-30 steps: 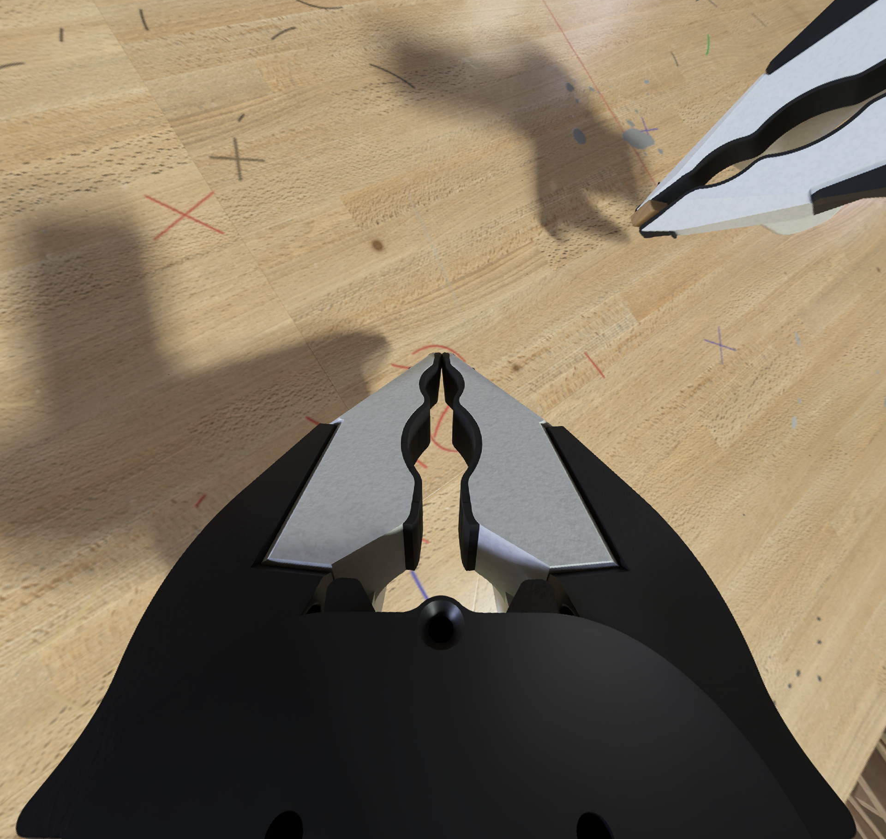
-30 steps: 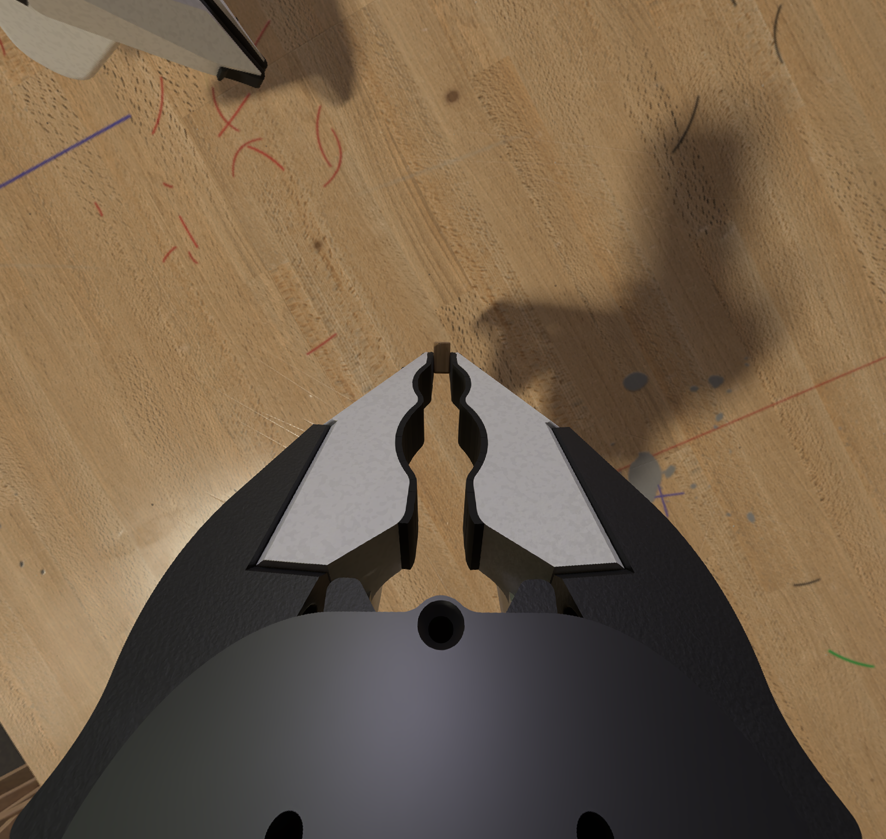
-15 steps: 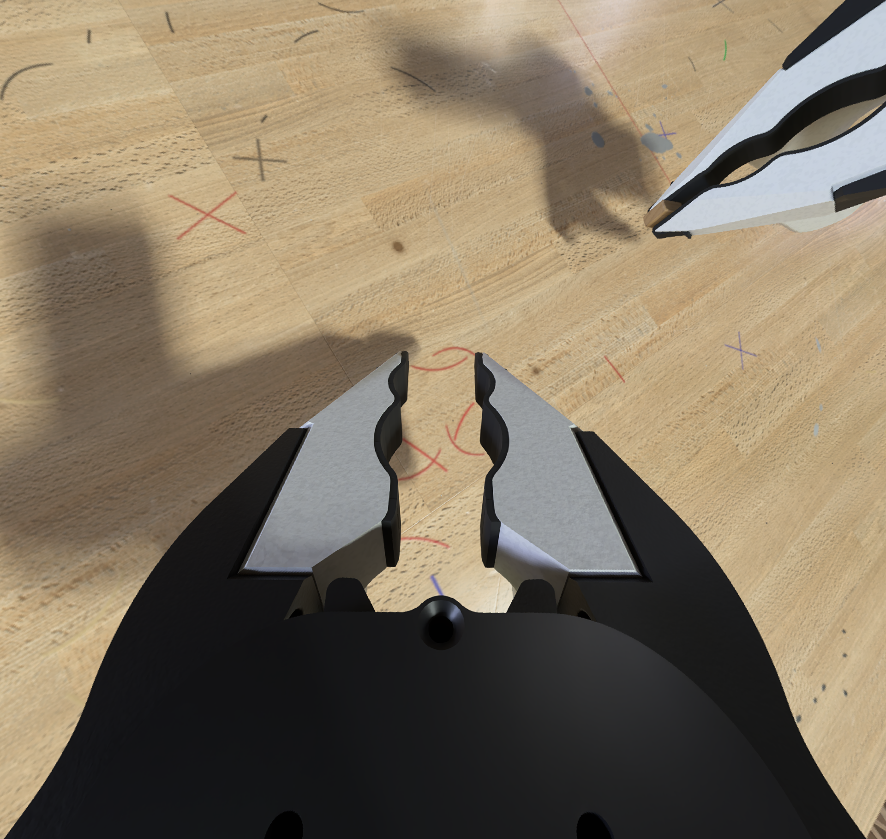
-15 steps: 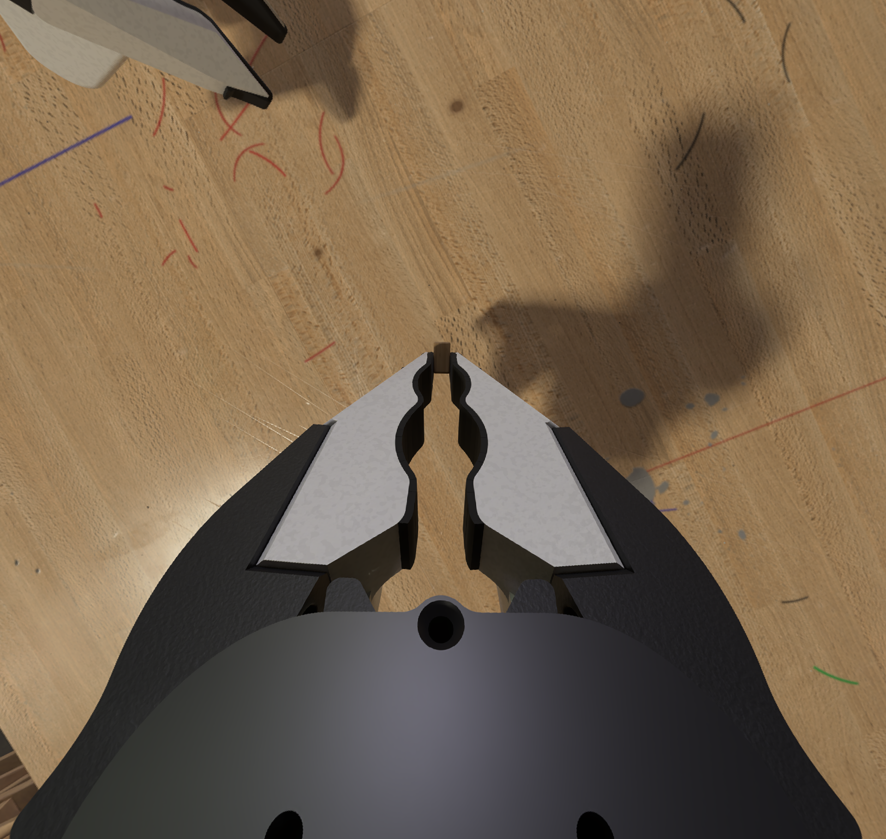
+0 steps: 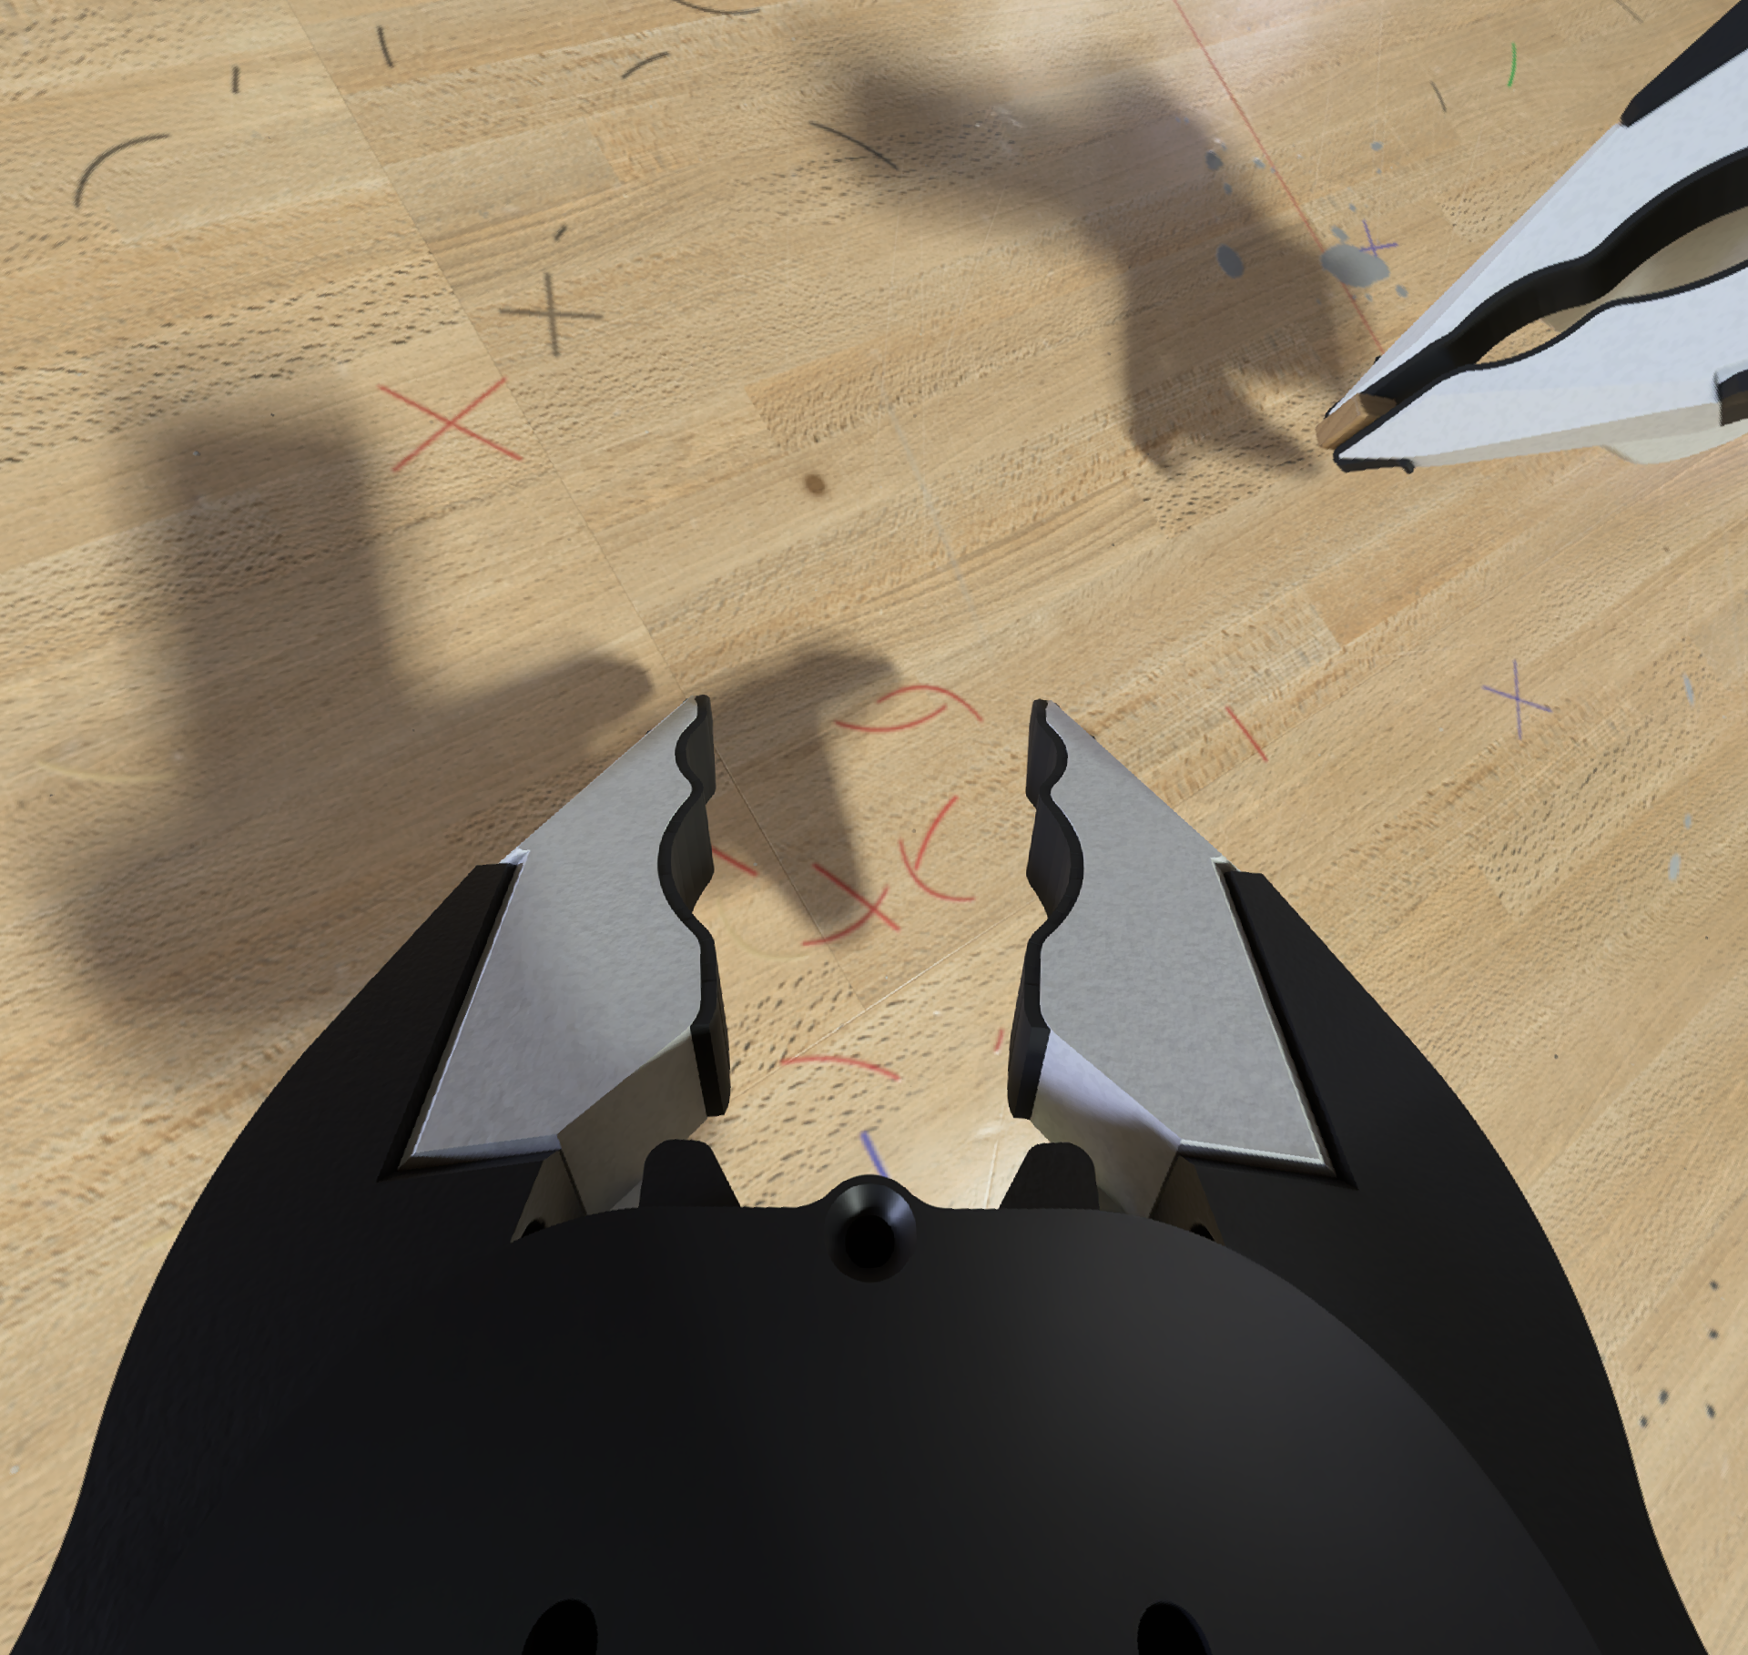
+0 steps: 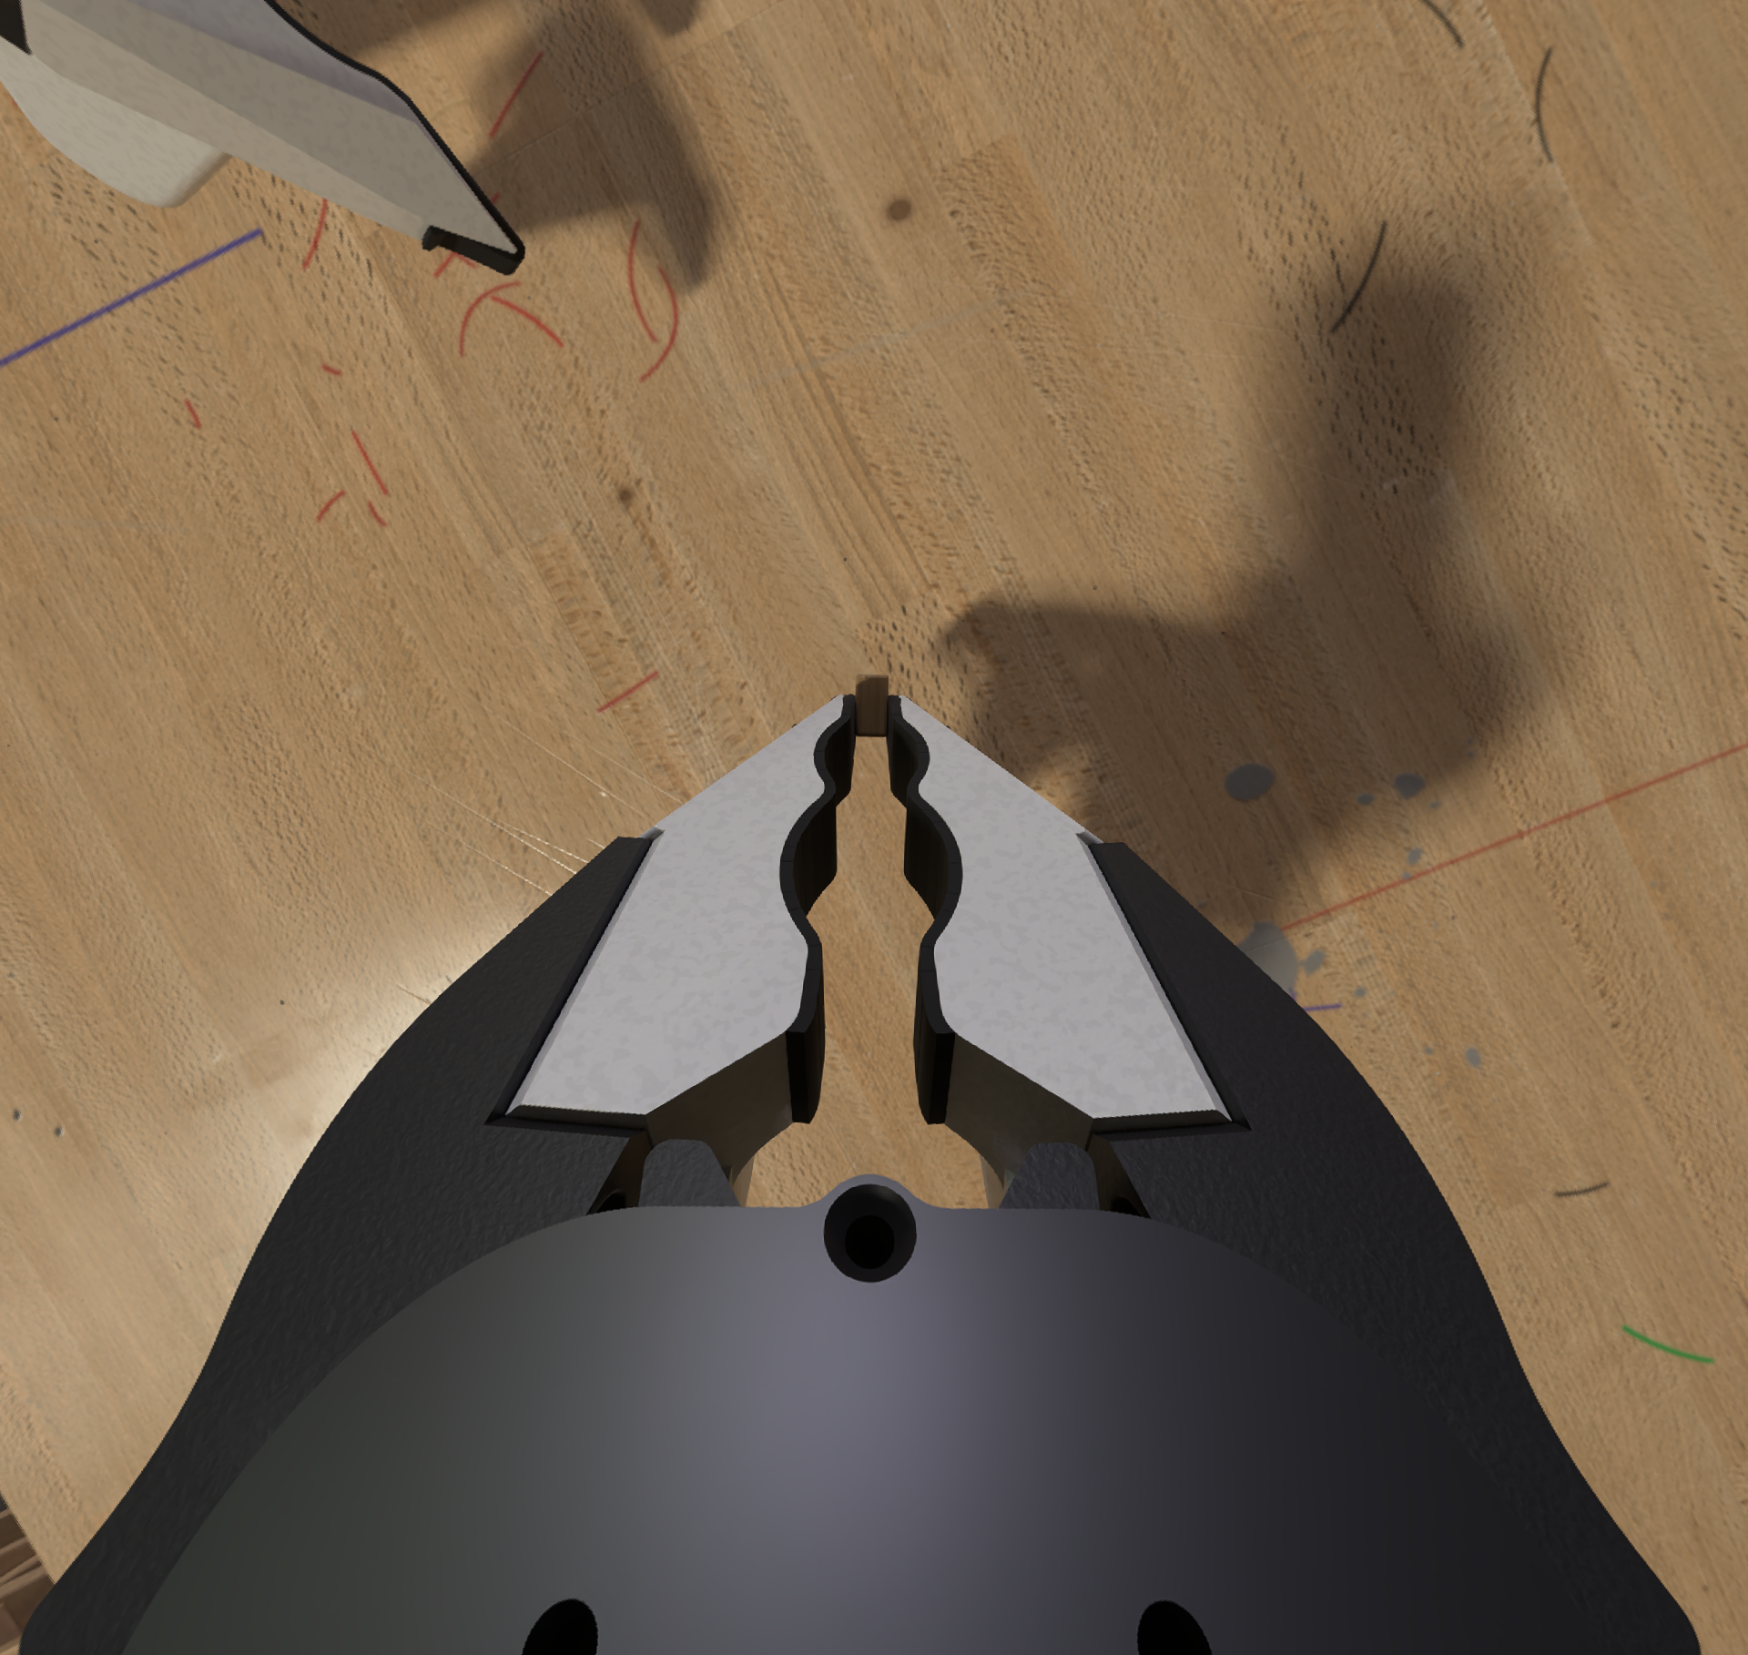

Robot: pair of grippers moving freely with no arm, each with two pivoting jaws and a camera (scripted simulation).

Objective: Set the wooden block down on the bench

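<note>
Right gripper [image 6: 870, 711] pinches wooden block [image 6: 871, 698] at fingertips, above bench [image 6: 1040, 380]. Left gripper [image 5: 868, 721] gapes empty nearby. Best lowered gently until touching, then released slowly.

A pale wooden bench top [image 5: 946, 494] fills both views, scribbled with red, black and purple marks, grey paint spatter [image 5: 1353, 265], under soft dark shadows

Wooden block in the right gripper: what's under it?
The wooden block is pinched at the right gripper tips. Beneath it lies the bare bench. Whether it touches the bench cannot be told; the fingers cover most of it.
</note>
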